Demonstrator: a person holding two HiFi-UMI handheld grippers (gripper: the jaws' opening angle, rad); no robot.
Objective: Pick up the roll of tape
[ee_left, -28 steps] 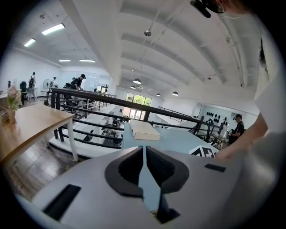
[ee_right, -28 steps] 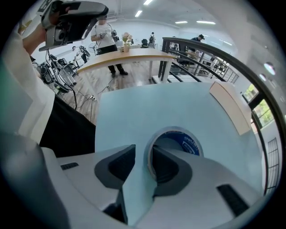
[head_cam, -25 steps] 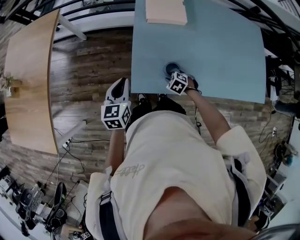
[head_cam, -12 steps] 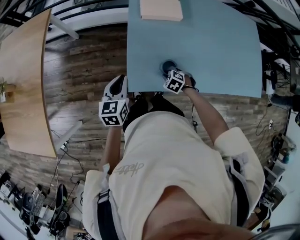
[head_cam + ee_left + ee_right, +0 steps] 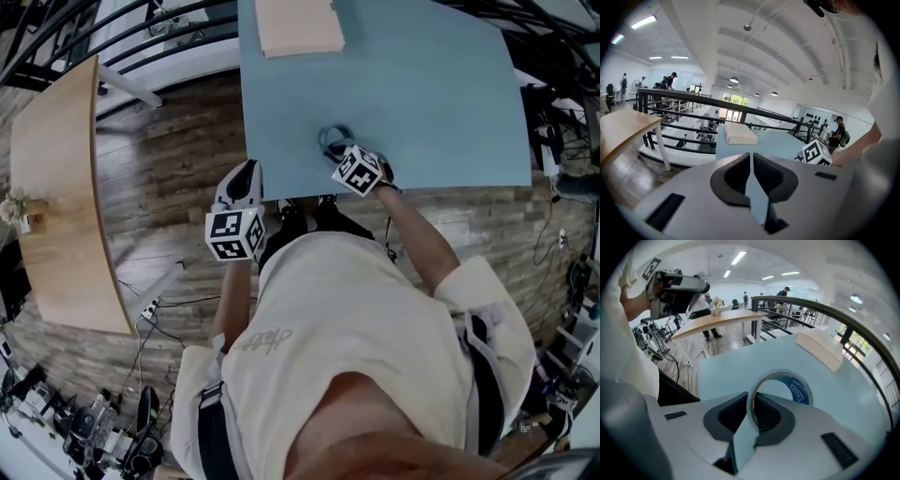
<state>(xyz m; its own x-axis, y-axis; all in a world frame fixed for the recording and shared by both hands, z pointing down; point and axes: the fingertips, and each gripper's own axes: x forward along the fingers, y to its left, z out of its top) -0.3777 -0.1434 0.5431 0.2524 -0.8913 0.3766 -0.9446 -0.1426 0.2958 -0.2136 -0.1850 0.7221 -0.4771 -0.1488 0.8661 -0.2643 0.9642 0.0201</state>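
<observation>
The roll of tape [image 5: 330,137] is a thin ring with a blue inner face [image 5: 800,389]. It stands tilted on edge, just off the blue table [image 5: 422,84] near the table's front edge. My right gripper [image 5: 339,152] points steeply down; its jaws are closing, and their pads press the ring's near wall [image 5: 751,404] from both sides. My left gripper [image 5: 246,174] hangs over the wooden floor just off the table's front left corner. Its jaws [image 5: 752,161] are shut with nothing between them.
A flat beige box [image 5: 298,26] lies at the table's far edge, also seen in the left gripper view [image 5: 740,133]. A curved wooden table [image 5: 56,206] stands to the left. Black railings run behind the blue table, and cables lie on the floor.
The right gripper has closed on the tape ring and risen, tipping the ring up off the table. The left gripper has shifted a little beside the table corner.
</observation>
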